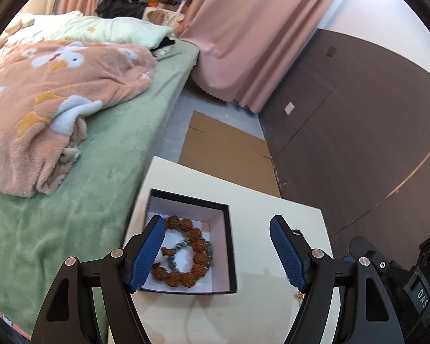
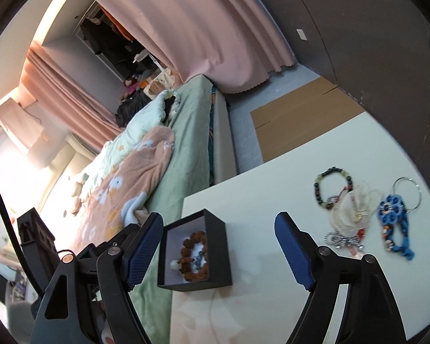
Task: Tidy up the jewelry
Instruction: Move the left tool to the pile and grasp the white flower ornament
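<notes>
A black open box (image 1: 232, 246) with a pale lining stands on the white table (image 1: 266, 209). In it lie a brown wooden bead bracelet (image 1: 199, 258) and a smaller grey-green bead string (image 1: 183, 245). My left gripper (image 1: 216, 253) is open and empty, held just above the box. In the right wrist view the box (image 2: 223, 253) sits at the table's left edge, between the fingers of my open, empty right gripper (image 2: 219, 253). Loose on the table at the right lie a dark bead bracelet (image 2: 332, 185), a blue knotted keyring charm (image 2: 392, 220), a sheer pouch (image 2: 352, 209) and a silver chain (image 2: 338, 239).
A bed with a green sheet (image 1: 80, 200) and a pink blanket (image 1: 48, 94) stands left of the table. Flat cardboard (image 1: 226, 149) lies on the floor beyond it. Pink curtains (image 1: 243, 34) and a dark brown wall (image 1: 358, 132) stand behind.
</notes>
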`<state>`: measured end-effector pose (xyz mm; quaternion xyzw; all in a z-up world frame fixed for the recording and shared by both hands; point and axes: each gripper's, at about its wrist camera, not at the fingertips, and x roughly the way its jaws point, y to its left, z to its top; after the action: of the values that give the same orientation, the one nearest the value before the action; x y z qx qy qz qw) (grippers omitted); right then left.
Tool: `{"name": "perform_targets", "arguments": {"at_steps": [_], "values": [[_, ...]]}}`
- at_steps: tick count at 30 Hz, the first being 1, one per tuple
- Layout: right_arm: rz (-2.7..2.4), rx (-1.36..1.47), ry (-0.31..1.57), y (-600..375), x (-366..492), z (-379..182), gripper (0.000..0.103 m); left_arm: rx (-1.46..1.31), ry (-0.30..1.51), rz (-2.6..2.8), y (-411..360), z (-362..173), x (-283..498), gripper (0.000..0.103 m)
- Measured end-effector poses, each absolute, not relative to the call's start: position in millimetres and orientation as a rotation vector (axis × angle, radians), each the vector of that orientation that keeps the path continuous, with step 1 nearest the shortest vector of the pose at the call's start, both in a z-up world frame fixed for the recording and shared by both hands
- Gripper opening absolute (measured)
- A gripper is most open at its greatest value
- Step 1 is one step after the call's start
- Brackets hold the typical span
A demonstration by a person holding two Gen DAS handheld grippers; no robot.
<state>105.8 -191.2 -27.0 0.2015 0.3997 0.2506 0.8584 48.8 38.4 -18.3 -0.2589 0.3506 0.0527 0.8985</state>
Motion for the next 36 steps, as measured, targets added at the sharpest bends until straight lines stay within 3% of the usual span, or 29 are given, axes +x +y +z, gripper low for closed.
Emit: {"name": "perform_targets", "arguments": {"at_steps": [32, 36], "values": [[0.331, 0.426, 0.938, -288, 109, -23, 0.081, -0.290, 0.790, -0.142, -77, -42, 70, 0.076], [0.308, 0.433, 0.953, -307, 111, -24, 0.081, -0.285, 0.804, -0.181, -86, -45, 74, 0.066]]}}
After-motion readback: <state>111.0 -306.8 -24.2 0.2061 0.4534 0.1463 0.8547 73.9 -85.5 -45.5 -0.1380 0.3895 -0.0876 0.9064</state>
